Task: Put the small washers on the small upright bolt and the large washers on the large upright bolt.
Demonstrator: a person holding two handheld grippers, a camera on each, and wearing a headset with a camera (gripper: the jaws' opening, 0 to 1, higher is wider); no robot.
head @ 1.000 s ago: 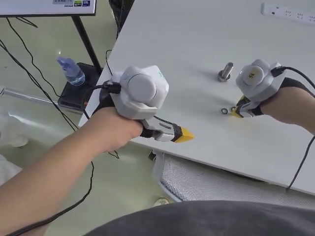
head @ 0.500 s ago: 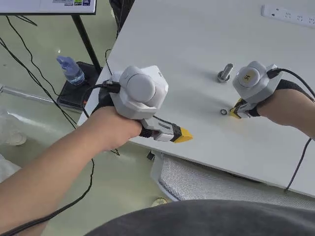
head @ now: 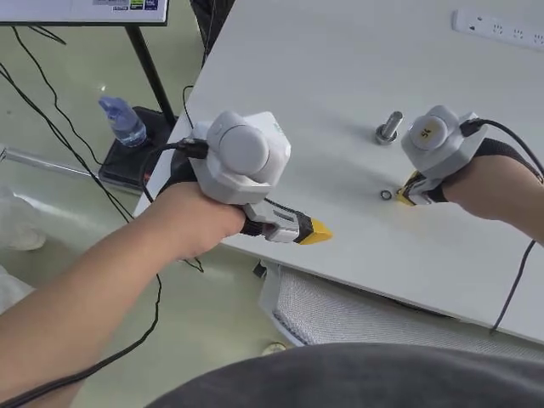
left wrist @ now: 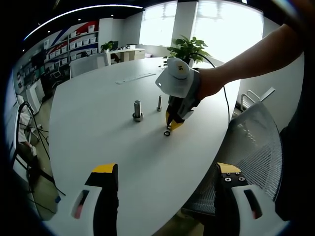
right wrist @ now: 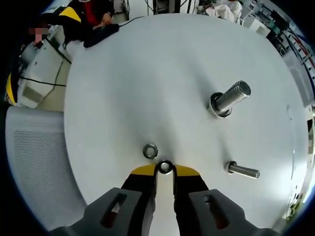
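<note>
Right gripper view puts your right gripper [right wrist: 165, 172] low over the white counter [right wrist: 147, 73]. Its 2 jaws are drawn almost together and clenched on the pinched washer [right wrist: 165, 167], which sits right between the yellow tips. The loose washer [right wrist: 150, 151] lies flat on the counter just beyond those tips, a little toward the view's left. Farther out stands the large bolt [right wrist: 230, 97], threaded end up, and the small bolt [right wrist: 243, 170] stands toward the view's right. Both are upright and apart from the 2 washers.

Head view shows your right gripper tipped down at the counter. The loose washer is just beside its tips and the large bolt is beyond it.

Your left gripper [left wrist: 166, 171] is released, its jaws wide apart with nothing between them. You hold it over the near edge of the counter, well apart from the bolts and pointing across toward them. From its own view, the right gripper's tips rest near the loose washer, with the 2 bolts side by side behind
</note>
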